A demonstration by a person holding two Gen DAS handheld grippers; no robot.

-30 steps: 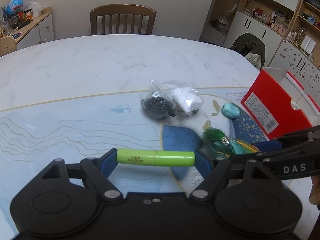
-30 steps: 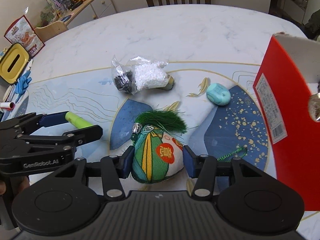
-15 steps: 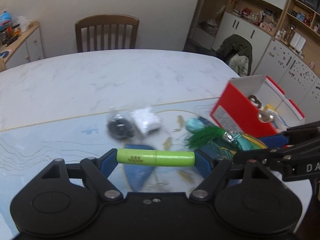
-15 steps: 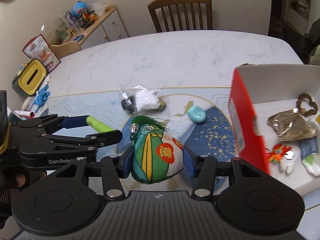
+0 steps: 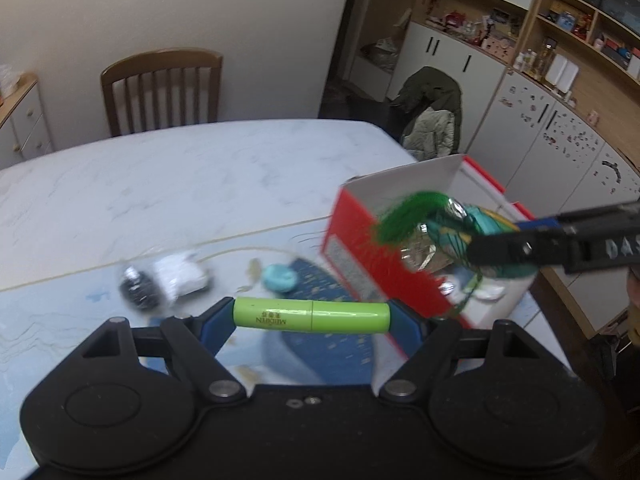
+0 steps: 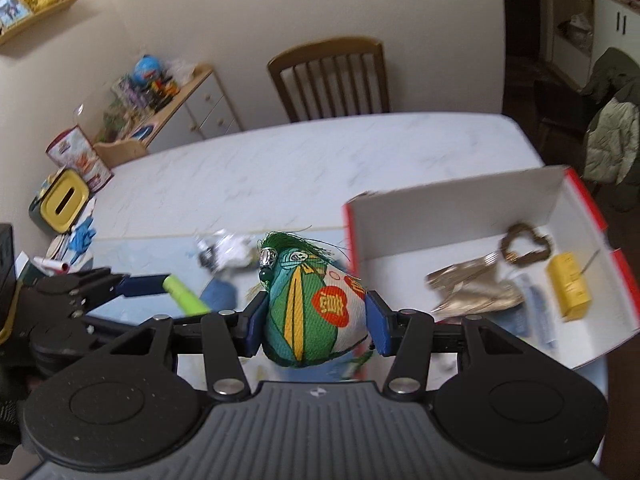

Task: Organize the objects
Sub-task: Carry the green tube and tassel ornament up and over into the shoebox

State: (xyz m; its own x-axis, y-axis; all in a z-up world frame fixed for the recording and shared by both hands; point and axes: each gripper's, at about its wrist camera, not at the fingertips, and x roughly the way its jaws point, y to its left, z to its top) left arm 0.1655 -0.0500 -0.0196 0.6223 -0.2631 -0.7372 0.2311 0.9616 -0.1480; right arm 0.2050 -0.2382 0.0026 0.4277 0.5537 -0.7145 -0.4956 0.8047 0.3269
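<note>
Where "MEIDIEN" reads, left claw [image 5: 311, 314] clamps tube [image 5: 311, 315].

Marble table [image 5: 168, 184]: red box [image 5: 360, 248], 2 bead bags [image 5: 164, 280], teal pebble [image 5: 279, 279].

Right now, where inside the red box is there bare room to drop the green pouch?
The red box has bare white floor along its far wall and its near-left part. Its right half is crowded: foil packet, twig wreath, yellow carton.
</note>
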